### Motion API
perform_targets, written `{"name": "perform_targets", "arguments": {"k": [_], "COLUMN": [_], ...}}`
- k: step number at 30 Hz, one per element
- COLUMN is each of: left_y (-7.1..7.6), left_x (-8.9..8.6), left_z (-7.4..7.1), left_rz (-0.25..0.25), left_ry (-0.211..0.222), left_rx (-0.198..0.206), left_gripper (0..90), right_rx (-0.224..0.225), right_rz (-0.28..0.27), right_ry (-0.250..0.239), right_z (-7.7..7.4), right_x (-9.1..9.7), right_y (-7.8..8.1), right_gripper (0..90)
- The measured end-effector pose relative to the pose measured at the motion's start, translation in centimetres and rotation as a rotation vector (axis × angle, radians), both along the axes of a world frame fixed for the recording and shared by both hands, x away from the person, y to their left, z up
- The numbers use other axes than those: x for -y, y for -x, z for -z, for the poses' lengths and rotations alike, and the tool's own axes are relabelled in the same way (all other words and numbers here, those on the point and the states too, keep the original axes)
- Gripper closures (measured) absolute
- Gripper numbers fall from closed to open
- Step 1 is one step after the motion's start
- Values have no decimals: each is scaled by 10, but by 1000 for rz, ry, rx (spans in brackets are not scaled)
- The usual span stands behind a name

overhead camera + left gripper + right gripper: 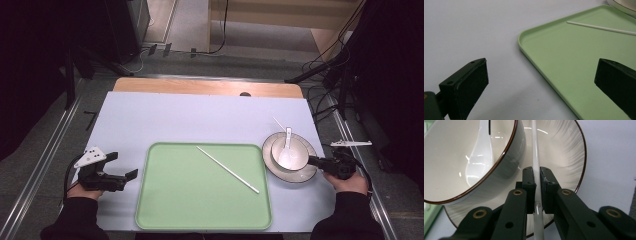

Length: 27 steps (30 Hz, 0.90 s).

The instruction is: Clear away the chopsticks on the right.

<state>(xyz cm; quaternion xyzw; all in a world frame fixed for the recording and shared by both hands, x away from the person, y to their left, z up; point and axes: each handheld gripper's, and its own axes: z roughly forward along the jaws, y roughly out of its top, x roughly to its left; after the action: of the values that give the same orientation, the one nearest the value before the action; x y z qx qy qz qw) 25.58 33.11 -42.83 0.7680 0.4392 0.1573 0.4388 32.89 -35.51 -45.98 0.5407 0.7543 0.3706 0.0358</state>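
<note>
1. White chopstick [535, 157]: thin, stiff, smooth, surely light. It lies across the plate [571, 157] just beside the bowl [509, 152], its far end sticking out past the plate's rim in the high view.
2. Right gripper [537, 178]: jaws pinched on the chopstick near its close end, pads pressing both sides.
3. Handling judgement: glazed and round, so likely to swivel or slip in a grip this far from its middle. Lift slowly and keep it level. A hold nearer the centre would balance better.
4. Bowl holds a white spoon [480, 157]. Both look like breakable ceramic, so avoid knocking them.
5. Second chopstick [227, 169] lies diagonally on the green tray [150, 210].
6. Left gripper [121, 167]: jaws spread wide, empty, over the table by the tray's left edge.
</note>
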Motion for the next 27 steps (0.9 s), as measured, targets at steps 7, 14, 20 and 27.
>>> {"name": "perform_targets", "arguments": {"k": [7, 14, 20, 27], "left_y": [0, 0, 0, 0], "left_x": [0, 0, 0, 0], "left_z": [0, 0, 0, 0], "left_rz": [-4, -3, -3, -3], "left_ry": [1, 2, 2, 3], "left_rx": [1, 1, 1, 1], "left_gripper": [0, 0, 0, 0], "right_rx": [34, 39, 40, 46], "right_rz": [37, 85, 122, 143], "right_ry": [-42, -78, -103, -119], "right_z": [-9, -16, -24, -35], "right_x": [8, 16, 20, 21], "right_y": [3, 7, 10, 14], "right_gripper": [845, 845, 844, 846]}}
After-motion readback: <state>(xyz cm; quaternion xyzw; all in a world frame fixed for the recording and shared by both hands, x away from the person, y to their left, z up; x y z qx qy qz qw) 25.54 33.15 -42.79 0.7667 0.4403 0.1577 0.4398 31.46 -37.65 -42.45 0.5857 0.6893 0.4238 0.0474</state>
